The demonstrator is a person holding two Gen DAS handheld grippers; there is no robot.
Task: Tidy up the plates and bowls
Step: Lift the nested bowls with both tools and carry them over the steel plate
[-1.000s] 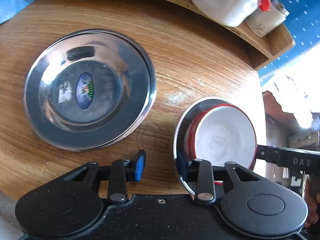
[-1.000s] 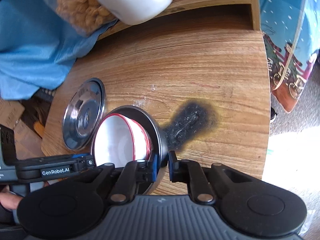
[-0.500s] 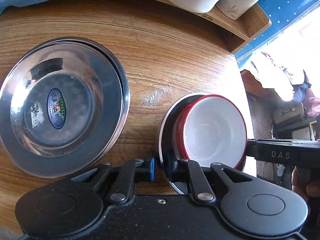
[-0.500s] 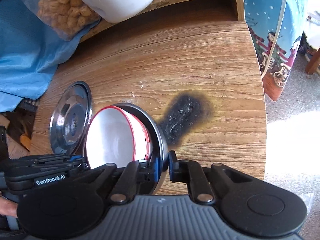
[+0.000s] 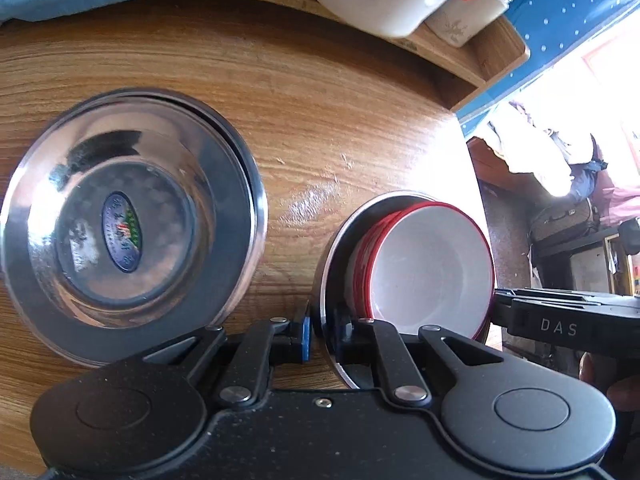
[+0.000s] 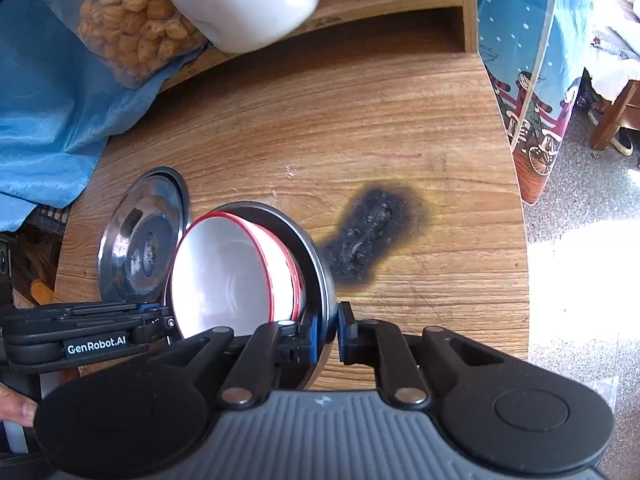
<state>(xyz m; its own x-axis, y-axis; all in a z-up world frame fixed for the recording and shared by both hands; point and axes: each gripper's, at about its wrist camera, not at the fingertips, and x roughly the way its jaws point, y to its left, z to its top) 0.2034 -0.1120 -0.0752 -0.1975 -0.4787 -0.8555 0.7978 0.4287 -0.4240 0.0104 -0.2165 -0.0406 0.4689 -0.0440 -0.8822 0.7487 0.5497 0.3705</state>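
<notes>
A steel bowl (image 5: 340,240) holds nested white bowls with red rims (image 5: 432,280) near the table's right edge. My left gripper (image 5: 323,334) is shut on the steel bowl's near rim. From the opposite side my right gripper (image 6: 328,332) is shut on the rim of the same steel bowl (image 6: 316,256). In the right wrist view the white bowls (image 6: 228,272) lean toward the left. A stack of steel plates (image 5: 120,232) with an oval sticker lies flat beside it, also the steel plates (image 6: 144,240) behind the bowl.
The wooden table (image 6: 400,128) bears a black burn mark (image 6: 372,236) just past the bowl. A raised shelf at the back carries a white jug (image 6: 244,4), a bag of snacks (image 6: 132,28) and a jar (image 5: 460,16). Blue cloth (image 6: 48,100) drapes the left.
My left gripper's jaws went from open beside the steel bowl to shut on its rim. The right gripper stayed shut on the opposite rim, and both views shifted slightly.
</notes>
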